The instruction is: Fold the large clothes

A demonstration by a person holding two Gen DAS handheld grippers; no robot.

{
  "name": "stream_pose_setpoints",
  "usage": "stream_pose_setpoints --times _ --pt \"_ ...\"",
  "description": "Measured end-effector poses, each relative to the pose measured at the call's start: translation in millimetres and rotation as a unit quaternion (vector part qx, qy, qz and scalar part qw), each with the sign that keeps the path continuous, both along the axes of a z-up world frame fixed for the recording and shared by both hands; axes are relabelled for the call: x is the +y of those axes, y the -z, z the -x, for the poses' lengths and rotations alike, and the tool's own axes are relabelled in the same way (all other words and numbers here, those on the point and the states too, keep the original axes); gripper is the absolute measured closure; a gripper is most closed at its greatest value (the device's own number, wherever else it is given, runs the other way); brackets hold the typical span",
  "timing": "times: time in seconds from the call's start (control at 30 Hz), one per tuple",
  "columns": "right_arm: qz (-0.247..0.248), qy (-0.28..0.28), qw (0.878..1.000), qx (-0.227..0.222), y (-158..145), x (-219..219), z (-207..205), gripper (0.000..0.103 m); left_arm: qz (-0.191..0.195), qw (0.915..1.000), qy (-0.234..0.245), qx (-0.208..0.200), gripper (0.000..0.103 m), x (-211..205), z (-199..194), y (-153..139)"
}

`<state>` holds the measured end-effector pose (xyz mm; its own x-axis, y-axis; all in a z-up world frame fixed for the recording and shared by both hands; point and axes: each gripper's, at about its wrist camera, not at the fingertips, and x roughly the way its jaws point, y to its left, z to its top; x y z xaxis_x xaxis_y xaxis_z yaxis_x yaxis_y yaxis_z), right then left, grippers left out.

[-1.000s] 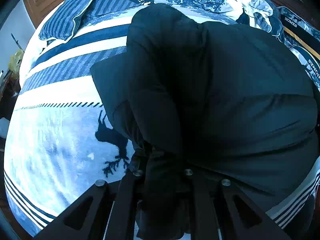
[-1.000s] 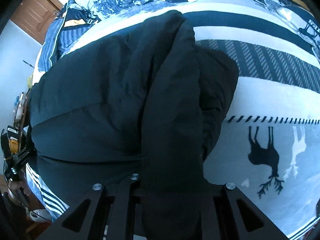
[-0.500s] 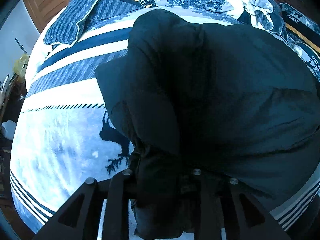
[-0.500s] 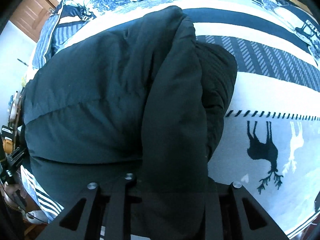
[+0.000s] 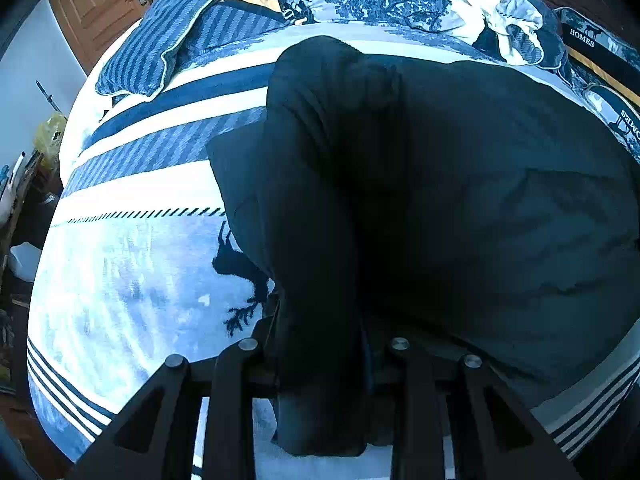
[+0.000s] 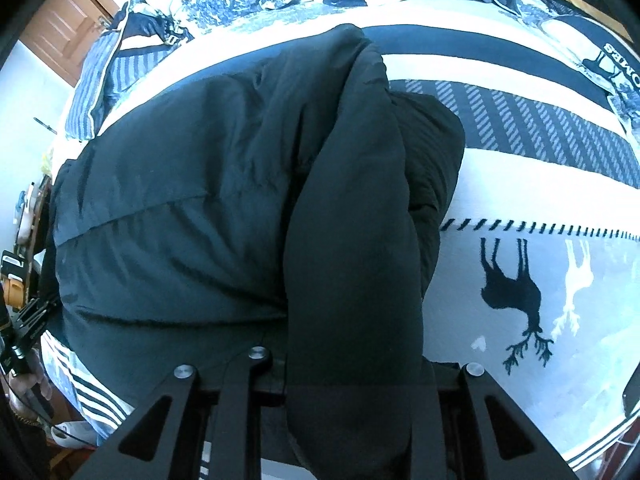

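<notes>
A black jacket (image 5: 460, 200) lies spread on the bed (image 5: 132, 280), over its deer-print blanket. Both tongs have just been opening; the left tongs (image 5: 320, 376) and right tongs (image 6: 348, 384) each have a sleeve at six o'clock between their jaws, though the grip itself is hidden.

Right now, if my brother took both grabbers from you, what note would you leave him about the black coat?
Left gripper: jaws have just been opening and look loose around one sleeve of the black puffy jacket.
Right gripper: jaws have just been opening too; the other sleeve fills them, so its grip is unclear.
The jacket lies on the reindeer blanket.
Done: both sleeves are folded in along the body.
Left: let go, then probably fold the body over.
</notes>
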<state>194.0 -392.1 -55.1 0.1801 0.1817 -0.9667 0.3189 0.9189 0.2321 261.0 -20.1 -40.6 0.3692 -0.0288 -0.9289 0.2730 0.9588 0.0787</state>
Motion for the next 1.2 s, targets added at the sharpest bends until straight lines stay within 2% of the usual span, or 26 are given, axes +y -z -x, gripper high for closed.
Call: stream_pose_setpoints --times 0.3,0.47,0.53,0.6,0.67,0.8,0.9,0.93,0.97,1.2 --pt "0.002 0.005 1.0 -0.01 -17 1 21 0.074 -0.002 0.9999 0.002 -0.013 0.062 2 5 -13" --pt "0.007 0.002 1.0 -0.02 -36 5 32 0.073 -0.003 0.9995 0.003 -0.03 0.044 4 11 -21" --pt "0.009 -0.001 1.0 -0.026 -43 7 36 0.073 0.0 0.9991 0.002 -0.042 0.042 5 17 -28" --pt "0.011 -0.002 0.999 -0.034 -52 9 42 0.065 0.004 0.9987 -0.001 -0.051 0.041 6 22 -34" --pt "0.007 -0.003 0.999 -0.049 -63 10 47 0.039 0.007 0.998 -0.005 -0.062 0.036 8 28 -40" --pt "0.017 -0.016 0.997 -0.069 -85 22 64 0.034 0.012 0.9969 -0.006 -0.078 0.029 10 43 -49" --pt "0.029 -0.028 0.995 -0.086 -99 35 72 0.025 0.021 0.9957 -0.009 -0.09 0.023 11 56 -59" --pt "0.032 -0.03 0.995 -0.091 -102 38 77 0.02 0.027 0.9958 -0.011 -0.086 0.016 12 61 -61" --pt "0.034 -0.031 0.994 -0.095 -107 43 82 0.016 0.029 0.9961 -0.013 -0.083 0.013 14 62 -60" --pt "0.011 -0.037 0.992 -0.118 -110 70 103 0.004 0.01 0.9948 -0.021 -0.099 0.013 17 98 -63"
